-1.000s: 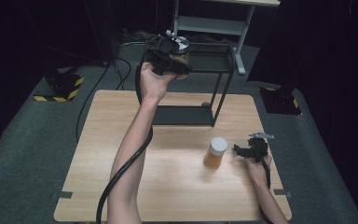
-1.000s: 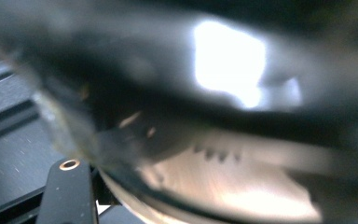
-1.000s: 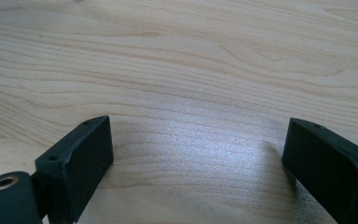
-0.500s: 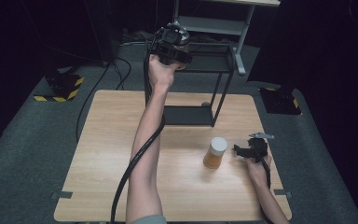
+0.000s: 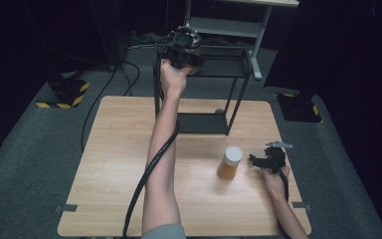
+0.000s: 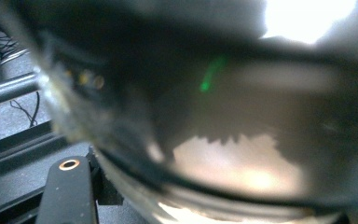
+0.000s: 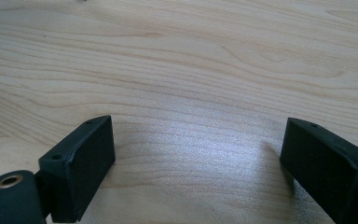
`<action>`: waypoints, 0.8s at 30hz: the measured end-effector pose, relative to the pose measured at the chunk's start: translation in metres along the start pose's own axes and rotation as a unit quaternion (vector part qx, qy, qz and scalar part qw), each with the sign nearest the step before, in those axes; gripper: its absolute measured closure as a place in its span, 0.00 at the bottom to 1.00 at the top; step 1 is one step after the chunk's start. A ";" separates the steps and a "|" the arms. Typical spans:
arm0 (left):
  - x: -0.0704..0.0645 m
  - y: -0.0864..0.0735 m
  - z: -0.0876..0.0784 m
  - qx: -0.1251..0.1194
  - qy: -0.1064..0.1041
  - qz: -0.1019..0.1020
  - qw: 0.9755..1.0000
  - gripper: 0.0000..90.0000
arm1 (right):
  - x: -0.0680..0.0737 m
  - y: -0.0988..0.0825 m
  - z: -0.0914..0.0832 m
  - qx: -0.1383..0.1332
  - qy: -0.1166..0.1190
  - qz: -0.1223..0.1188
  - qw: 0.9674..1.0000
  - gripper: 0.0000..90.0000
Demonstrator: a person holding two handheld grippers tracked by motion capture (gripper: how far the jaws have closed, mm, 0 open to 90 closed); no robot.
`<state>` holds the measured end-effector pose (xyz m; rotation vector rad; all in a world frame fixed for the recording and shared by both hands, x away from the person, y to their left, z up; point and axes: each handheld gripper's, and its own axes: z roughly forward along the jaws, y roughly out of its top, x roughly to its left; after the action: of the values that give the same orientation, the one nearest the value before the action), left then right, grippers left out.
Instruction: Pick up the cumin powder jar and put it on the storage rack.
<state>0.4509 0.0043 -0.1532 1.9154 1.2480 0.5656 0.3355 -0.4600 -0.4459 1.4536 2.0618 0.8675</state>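
While the left gripper (image 5: 188, 46) is raised to the top tier of the black metal two-tier rack (image 5: 238, 88) at the far edge of the light wooden table (image 5: 109, 164), it carries a clear glassy round object (image 6: 223, 140), probably a jar, which crowds the left gripper view in a blur. Step in hand looks like placing that object on the rack's top shelf. Jaws seem clamped on it, though only one black jaw base is visible, so the grip is inferred. Next move calls for lowering it flat onto the shelf, then releasing. Left arm is stretched fully forward, hand high. Right gripper (image 5: 264, 160) rests low on the table, jaws spread wide and empty, just beside a white-lidded amber jar (image 5: 230, 163), not touching it.
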 end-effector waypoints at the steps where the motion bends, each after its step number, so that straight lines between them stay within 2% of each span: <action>1: 0.000 0.000 0.000 0.000 0.000 0.000 1.000 0.34 | 0.000 0.000 0.000 0.000 0.000 0.000 1.000 0.10; 5: 0.001 -0.005 0.002 -0.010 -0.005 -0.013 1.000 0.32 | 0.000 0.000 0.000 0.000 0.000 0.000 1.000 0.10; 7: 0.002 -0.009 0.002 -0.019 -0.007 -0.021 1.000 0.20 | 0.000 0.000 0.000 0.000 0.000 0.000 1.000 0.10; 10: -0.003 -0.016 -0.001 -0.031 0.003 -0.014 0.999 0.10 | 0.000 0.000 0.000 0.000 0.000 0.000 1.000 0.10; 13: -0.006 -0.021 -0.004 -0.039 0.006 -0.007 0.999 0.05 | 0.000 0.000 0.000 -0.001 -0.001 0.002 1.000 0.10; 17: -0.004 -0.026 -0.011 -0.048 0.003 -0.006 0.999 0.03 | 0.000 0.000 0.000 -0.001 -0.001 0.002 1.000 0.10; 20: -0.004 -0.032 -0.017 -0.048 0.006 0.002 0.999 0.02 | 0.000 0.000 0.000 -0.001 -0.001 0.002 1.000 0.10; 24: -0.001 -0.046 -0.026 -0.056 0.001 0.002 0.998 0.02 | 0.000 0.000 0.000 -0.001 -0.002 0.002 1.000 0.10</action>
<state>0.4057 0.0228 -0.1734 1.8253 1.1876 0.6263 0.3353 -0.4596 -0.4463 1.4570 2.0563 0.8676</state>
